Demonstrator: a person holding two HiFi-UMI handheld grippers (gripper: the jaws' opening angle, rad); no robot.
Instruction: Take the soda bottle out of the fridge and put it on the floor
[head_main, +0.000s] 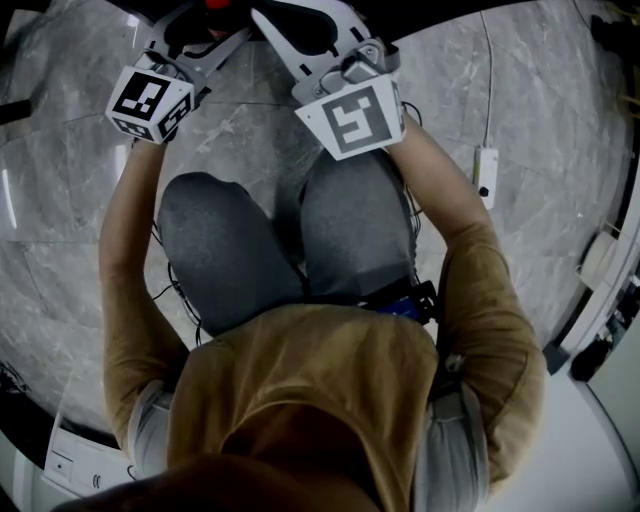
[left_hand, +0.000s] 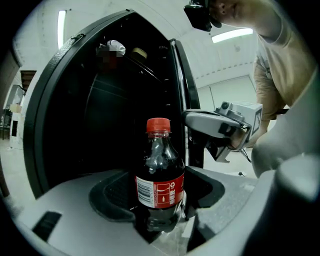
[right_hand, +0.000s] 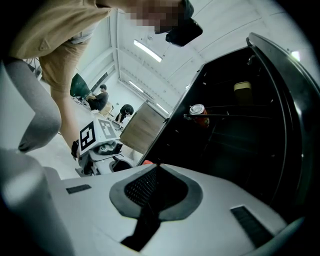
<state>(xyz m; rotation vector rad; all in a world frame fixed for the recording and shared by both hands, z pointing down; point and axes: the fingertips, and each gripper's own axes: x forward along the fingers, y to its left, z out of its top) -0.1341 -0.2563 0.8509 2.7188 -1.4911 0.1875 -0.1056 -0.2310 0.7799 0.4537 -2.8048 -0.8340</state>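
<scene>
A soda bottle (left_hand: 160, 182) with a red cap and red label stands upright between the jaws of my left gripper (left_hand: 159, 176), which is shut on its lower half. Marble floor shows just under its base. Behind it gapes the dark open fridge (left_hand: 95, 105). My right gripper (right_hand: 156, 167) is shut with nothing in it, its pads meeting in a line. It hovers just right of the bottle in the left gripper view (left_hand: 220, 125). In the head view only both marker cubes show, left (head_main: 150, 100) and right (head_main: 352, 118), above the person's knees.
The fridge door (left_hand: 181, 85) stands open beside the bottle. Inside, a can (right_hand: 198, 114) sits on a wire shelf, with a pale-lidded jar (right_hand: 242, 87) above it. On the grey marble floor (head_main: 540, 150) lies a white box with a cable (head_main: 485, 172). People sit far off (right_hand: 100, 97).
</scene>
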